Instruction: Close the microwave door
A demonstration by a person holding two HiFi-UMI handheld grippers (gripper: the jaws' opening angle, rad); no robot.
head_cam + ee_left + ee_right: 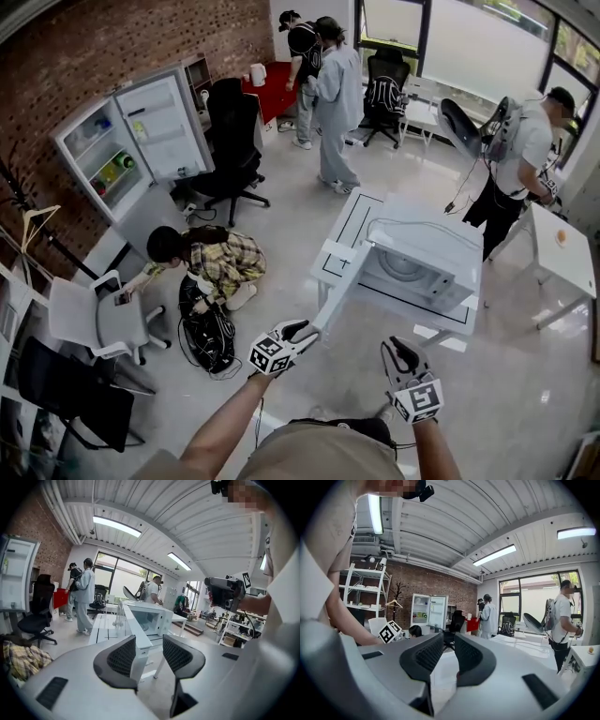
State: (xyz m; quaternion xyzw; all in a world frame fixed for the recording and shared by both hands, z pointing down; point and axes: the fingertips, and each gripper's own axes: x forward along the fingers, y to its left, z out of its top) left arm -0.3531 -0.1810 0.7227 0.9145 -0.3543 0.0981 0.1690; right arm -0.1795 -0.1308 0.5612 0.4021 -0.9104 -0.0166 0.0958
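Note:
The white microwave (417,262) sits on a white table (361,211), and its door (339,281) hangs open, swung out toward me. My left gripper (305,330) is at the door's free end. In the left gripper view the jaws (149,656) stand wide apart, and the door's edge (136,630) runs between them, close to the left pad. My right gripper (401,350) hovers a little to the right, apart from the door. Its jaws (449,656) show a narrow gap with nothing in it.
A person (211,262) crouches on the floor at the left by a black bag (208,337) and a grey chair (103,319). Behind are an open fridge (131,141), a black office chair (234,141) and standing people (333,84). Another person (520,159) stands at a side table (562,253).

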